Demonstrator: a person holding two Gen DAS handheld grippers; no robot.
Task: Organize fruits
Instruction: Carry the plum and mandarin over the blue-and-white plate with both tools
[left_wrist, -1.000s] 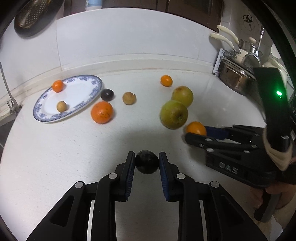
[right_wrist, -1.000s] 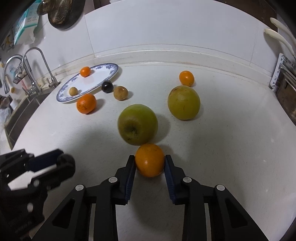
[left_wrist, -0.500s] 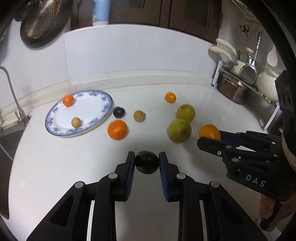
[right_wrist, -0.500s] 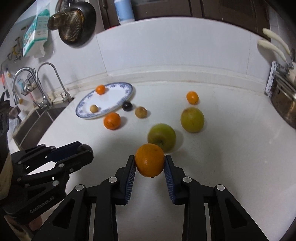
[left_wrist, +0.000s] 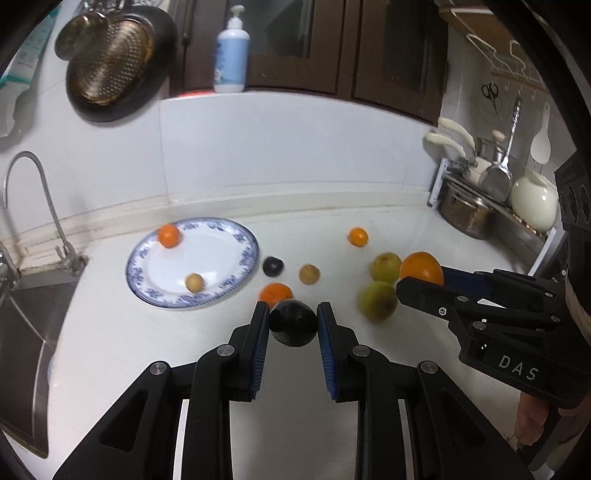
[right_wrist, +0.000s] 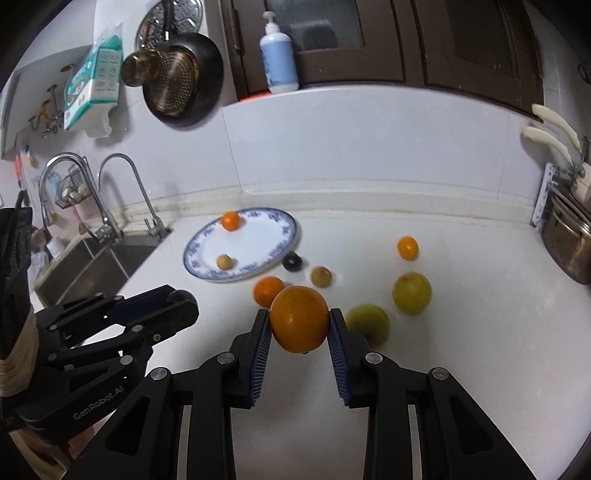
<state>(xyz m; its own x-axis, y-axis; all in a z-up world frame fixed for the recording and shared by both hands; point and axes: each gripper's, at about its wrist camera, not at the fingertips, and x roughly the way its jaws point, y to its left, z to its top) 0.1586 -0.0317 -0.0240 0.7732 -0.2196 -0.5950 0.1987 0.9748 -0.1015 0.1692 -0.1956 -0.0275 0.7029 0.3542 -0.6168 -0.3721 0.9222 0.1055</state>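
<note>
My left gripper is shut on a dark round fruit and holds it above the white counter. My right gripper is shut on a large orange, also held in the air; it shows in the left wrist view too. A blue-rimmed plate at the back left holds a small orange and a small tan fruit. On the counter lie an orange, a dark fruit, a tan fruit, a small orange and two green apples.
A sink with taps lies at the left. Pots and utensils stand at the right. A backsplash wall runs behind the counter, with a soap bottle on its ledge and a pan hanging.
Both grippers have risen well above the counter with their fruit held fast. The fruit on the counter and the plate now look smaller and farther off.
</note>
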